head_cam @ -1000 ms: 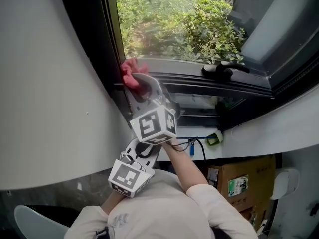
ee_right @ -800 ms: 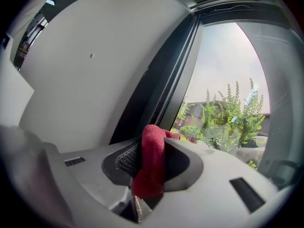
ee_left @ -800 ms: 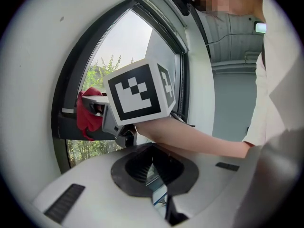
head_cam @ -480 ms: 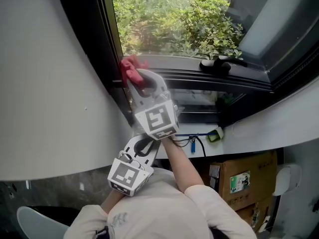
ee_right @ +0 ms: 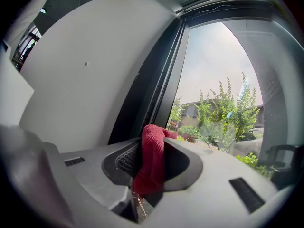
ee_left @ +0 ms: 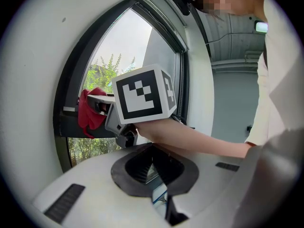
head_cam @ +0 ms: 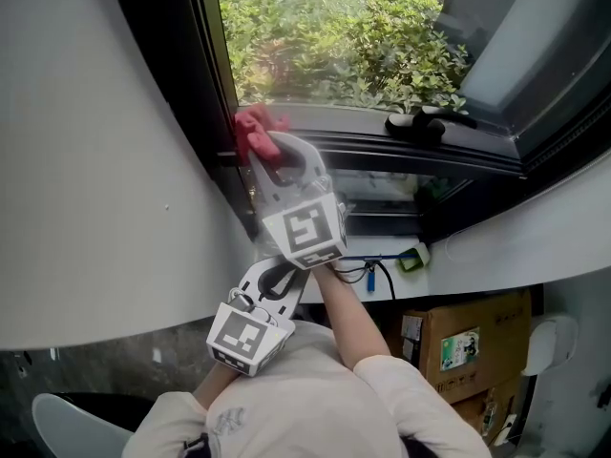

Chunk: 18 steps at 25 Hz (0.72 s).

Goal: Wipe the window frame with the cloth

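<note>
Head view puts the left gripper (head_cam: 275, 282) low by the body, fingers closed on nothing, well apart from the work. Beyond it, the right gripper (head_cam: 275, 160) clamps the red cloth (head_cam: 253, 130), which juts past its fingers against the dark window frame (head_cam: 212, 84). That upright runs up and away. The cloth sits slightly higher than a second ago.

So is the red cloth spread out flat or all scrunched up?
Scrunched up. The cloth is a bunched lump pinched between the jaws of the right hand-held gripper, at the window frame.
</note>
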Motion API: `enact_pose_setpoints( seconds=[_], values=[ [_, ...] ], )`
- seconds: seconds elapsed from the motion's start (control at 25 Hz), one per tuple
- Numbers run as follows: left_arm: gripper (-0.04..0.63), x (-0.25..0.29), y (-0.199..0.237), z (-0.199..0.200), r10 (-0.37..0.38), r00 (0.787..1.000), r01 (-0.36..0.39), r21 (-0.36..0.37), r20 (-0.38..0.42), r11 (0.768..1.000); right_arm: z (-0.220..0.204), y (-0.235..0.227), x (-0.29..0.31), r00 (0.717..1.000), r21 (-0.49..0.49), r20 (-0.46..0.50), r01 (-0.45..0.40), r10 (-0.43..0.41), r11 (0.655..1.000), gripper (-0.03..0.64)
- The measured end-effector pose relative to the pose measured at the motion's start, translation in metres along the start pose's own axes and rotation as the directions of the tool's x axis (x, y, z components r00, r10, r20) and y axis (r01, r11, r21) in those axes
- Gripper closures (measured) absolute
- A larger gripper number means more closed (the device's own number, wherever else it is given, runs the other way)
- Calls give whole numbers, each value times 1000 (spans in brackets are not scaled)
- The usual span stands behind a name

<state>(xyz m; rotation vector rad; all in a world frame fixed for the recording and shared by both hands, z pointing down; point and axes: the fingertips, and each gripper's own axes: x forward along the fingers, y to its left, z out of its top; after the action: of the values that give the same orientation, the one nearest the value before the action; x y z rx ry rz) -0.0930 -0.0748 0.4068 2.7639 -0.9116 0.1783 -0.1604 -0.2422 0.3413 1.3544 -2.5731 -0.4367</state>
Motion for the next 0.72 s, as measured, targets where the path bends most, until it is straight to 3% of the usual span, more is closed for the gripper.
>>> enact_pose_setpoints(
  seconds=[0.72],
  values=[
    [586,4,-4,-2,-19,1000,19,6,-9,1000,-9,-24,-19,997,6,-20,72,-71,997,514]
  ],
)
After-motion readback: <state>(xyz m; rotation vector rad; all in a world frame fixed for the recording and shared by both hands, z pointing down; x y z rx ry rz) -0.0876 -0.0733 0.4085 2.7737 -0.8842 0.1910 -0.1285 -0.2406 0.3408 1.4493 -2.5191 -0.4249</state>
